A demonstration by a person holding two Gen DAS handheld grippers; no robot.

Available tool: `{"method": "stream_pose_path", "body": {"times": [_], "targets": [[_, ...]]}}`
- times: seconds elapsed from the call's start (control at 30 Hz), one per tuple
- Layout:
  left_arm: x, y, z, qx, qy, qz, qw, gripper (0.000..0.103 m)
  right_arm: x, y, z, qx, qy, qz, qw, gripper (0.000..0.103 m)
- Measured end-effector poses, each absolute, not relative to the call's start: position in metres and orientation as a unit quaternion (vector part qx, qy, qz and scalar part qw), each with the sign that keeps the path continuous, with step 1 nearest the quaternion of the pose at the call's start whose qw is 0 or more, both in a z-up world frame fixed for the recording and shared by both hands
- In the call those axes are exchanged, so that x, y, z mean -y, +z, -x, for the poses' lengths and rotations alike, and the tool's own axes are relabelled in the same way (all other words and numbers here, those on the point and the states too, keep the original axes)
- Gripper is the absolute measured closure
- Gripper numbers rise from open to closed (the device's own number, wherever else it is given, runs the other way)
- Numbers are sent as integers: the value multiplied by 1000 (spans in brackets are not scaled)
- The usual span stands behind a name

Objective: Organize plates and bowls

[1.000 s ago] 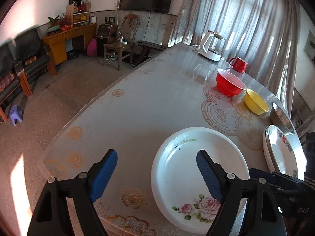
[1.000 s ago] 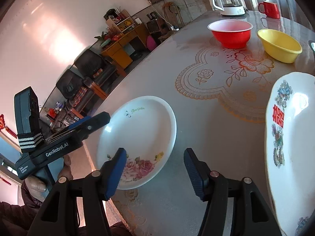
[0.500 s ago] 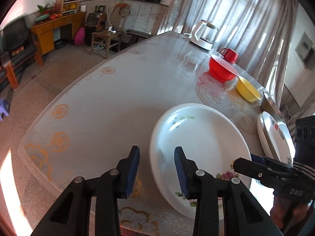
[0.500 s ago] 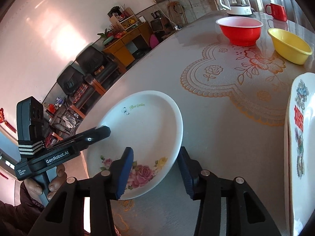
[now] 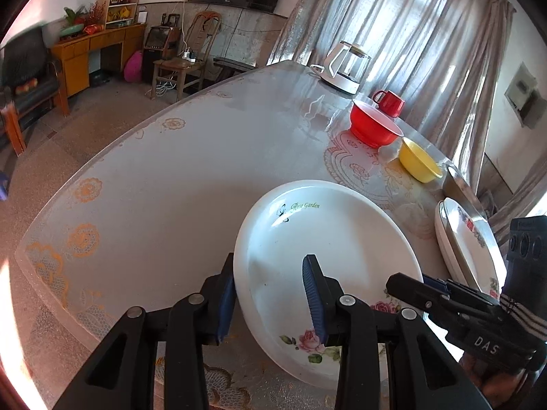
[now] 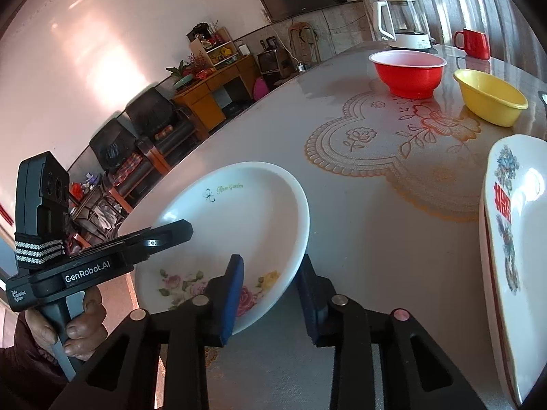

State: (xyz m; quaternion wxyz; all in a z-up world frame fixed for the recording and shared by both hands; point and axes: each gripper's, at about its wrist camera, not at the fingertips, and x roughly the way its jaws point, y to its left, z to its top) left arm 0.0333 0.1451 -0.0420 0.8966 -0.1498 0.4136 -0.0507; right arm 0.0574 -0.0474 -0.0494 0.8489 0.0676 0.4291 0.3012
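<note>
A white plate with roses (image 5: 324,239) (image 6: 232,218) lies near the table's front corner. My left gripper (image 5: 270,273) is shut on its left rim, one pad outside and one inside the dish. My right gripper (image 6: 270,266) straddles the opposite rim, its jaws closing with both pads against the plate. Each tool shows in the other's view, the right one (image 5: 427,287) and the left one (image 6: 164,239). A stack of decorated plates (image 5: 468,249) (image 6: 512,239) sits to the right. Farther back stand a red bowl (image 5: 374,130) (image 6: 407,71) and a yellow bowl (image 5: 418,164) (image 6: 489,102).
A glass kettle (image 5: 345,68) and a red mug (image 5: 389,102) stand at the far end by the curtains. A steel dish (image 5: 459,184) lies beyond the plate stack. The table's curved edge (image 5: 102,160) drops to the floor on the left.
Both grippers have narrowed from wide open onto the rose plate's opposite rims. The left one shifted left so that the rim sits between its pads.
</note>
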Motion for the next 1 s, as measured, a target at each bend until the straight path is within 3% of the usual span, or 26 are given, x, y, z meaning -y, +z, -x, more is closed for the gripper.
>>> {"method": "stream_pose_path", "body": {"times": [0.2, 1.0], "targets": [[-142, -42, -32, -417, -73, 181, 888, 67, 58, -47, -56, -436, 280, -78, 852, 79], [-101, -15, -39, -398, -120, 140, 898, 66, 88, -8, -36, -381, 223, -76, 894, 79]]}}
